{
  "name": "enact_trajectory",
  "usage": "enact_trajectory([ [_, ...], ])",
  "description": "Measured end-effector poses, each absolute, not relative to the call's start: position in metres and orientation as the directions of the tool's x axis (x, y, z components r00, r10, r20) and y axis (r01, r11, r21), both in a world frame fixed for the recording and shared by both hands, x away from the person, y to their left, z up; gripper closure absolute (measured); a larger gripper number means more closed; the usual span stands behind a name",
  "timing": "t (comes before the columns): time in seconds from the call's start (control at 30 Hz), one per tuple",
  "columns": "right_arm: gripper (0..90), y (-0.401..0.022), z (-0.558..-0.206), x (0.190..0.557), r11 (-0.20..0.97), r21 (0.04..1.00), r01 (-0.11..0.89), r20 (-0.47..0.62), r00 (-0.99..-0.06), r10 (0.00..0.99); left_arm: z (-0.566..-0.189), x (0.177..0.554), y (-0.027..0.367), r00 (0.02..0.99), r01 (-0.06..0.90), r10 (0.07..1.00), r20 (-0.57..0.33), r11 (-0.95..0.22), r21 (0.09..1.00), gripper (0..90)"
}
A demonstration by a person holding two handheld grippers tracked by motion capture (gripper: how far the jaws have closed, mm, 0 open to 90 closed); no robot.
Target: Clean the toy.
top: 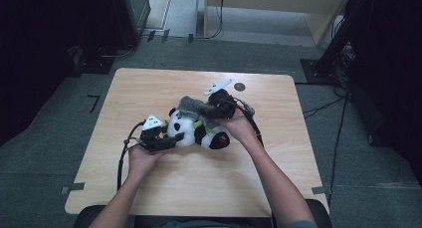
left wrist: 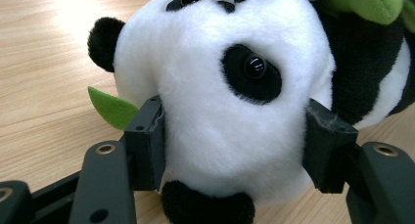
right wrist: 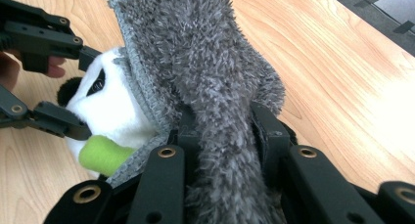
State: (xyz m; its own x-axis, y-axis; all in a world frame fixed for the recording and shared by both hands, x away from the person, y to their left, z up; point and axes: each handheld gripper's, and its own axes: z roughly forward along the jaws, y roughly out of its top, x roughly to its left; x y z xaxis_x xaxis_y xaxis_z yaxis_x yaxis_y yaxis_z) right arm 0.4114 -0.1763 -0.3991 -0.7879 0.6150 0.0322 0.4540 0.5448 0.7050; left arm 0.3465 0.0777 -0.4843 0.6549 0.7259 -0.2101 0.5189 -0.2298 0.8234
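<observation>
A black-and-white panda plush (top: 191, 131) lies on its side in the middle of the wooden table (top: 149, 188). My left gripper (top: 174, 133) is shut on the panda's head (left wrist: 220, 101), one pad pressing into the white fur on each side. A green felt leaf (left wrist: 112, 109) sticks out beside the head. My right gripper (top: 211, 108) is behind the panda, shut on a grey fuzzy cloth (right wrist: 195, 53) that drapes over the panda's body (right wrist: 110, 106). The left gripper (right wrist: 83, 92) also appears in the right gripper view, clamping the head.
A small dark round mark (top: 240, 86) sits near the table's far edge. Bare wood surrounds the toy on all sides. Dark furniture (top: 129, 14) stands beyond the far left corner, and a black stand with cables (top: 338, 54) is on the floor at the right.
</observation>
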Motion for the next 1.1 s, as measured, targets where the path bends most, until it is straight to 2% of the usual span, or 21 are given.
enact_trajectory([
  [0.13, 72.7, -0.173, -0.393, 0.411, 0.520, 0.714, 0.469, 0.068, -0.785, 0.615, -0.484, 0.347, 0.078, 0.656, 0.520, 0.724, -0.213, -0.228, 0.823, 35.0],
  [0.3, 72.5, -0.160, -0.377, 0.406, 0.501, 0.747, 0.437, 0.072, -0.803, 0.591, -0.484, 0.347, 0.078, 0.653, 0.521, 0.724, -0.222, -0.218, 0.825, 34.3],
  [0.53, 70.6, -0.124, -0.381, 0.403, 0.556, 0.723, 0.410, 0.055, -0.836, 0.545, -0.484, 0.347, 0.079, 0.653, 0.524, 0.722, -0.227, -0.215, 0.824, 33.8],
  [0.57, 69.3, -0.120, -0.385, 0.404, 0.565, 0.716, 0.410, 0.057, -0.841, 0.538, -0.484, 0.347, 0.079, 0.654, 0.525, 0.722, -0.227, -0.216, 0.823, 33.7],
  [0.6, 60.9, -0.113, -0.391, 0.404, 0.585, 0.704, 0.403, 0.057, -0.853, 0.519, -0.484, 0.347, 0.079, 0.652, 0.526, 0.723, -0.229, -0.214, 0.823, 33.6],
  [0.63, 60.9, -0.113, -0.391, 0.404, 0.585, 0.704, 0.403, 0.057, -0.853, 0.519, -0.484, 0.348, 0.079, 0.649, 0.528, 0.724, -0.232, -0.209, 0.823, 33.6],
  [0.67, 51.7, -0.107, -0.394, 0.402, 0.597, 0.706, 0.381, 0.027, -0.857, 0.514, -0.484, 0.348, 0.079, 0.647, 0.529, 0.725, -0.237, -0.203, 0.824, 33.5],
  [0.73, 51.1, -0.103, -0.397, 0.401, 0.617, 0.703, 0.355, -0.010, -0.861, 0.508, -0.484, 0.348, 0.079, 0.643, 0.532, 0.726, -0.243, -0.196, 0.824, 33.3],
  [0.77, 51.1, -0.103, -0.397, 0.401, 0.617, 0.703, 0.355, -0.010, -0.861, 0.508, -0.484, 0.348, 0.079, 0.642, 0.533, 0.727, -0.244, -0.195, 0.823, 33.3],
  [0.87, 59.7, -0.102, -0.402, 0.399, 0.630, 0.702, 0.332, -0.043, -0.863, 0.503, -0.484, 0.348, 0.078, 0.636, 0.539, 0.733, -0.243, -0.197, 0.819, 33.2],
  [0.97, 63.2, -0.107, -0.404, 0.398, 0.616, 0.709, 0.344, -0.020, -0.863, 0.505, -0.483, 0.347, 0.076, 0.628, 0.538, 0.745, -0.226, -0.204, 0.818, 33.6],
  [1.1, 63.1, -0.114, -0.404, 0.398, 0.607, 0.715, 0.346, 0.000, -0.868, 0.496, -0.482, 0.347, 0.076, 0.633, 0.537, 0.742, -0.221, -0.214, 0.816, 34.2],
])
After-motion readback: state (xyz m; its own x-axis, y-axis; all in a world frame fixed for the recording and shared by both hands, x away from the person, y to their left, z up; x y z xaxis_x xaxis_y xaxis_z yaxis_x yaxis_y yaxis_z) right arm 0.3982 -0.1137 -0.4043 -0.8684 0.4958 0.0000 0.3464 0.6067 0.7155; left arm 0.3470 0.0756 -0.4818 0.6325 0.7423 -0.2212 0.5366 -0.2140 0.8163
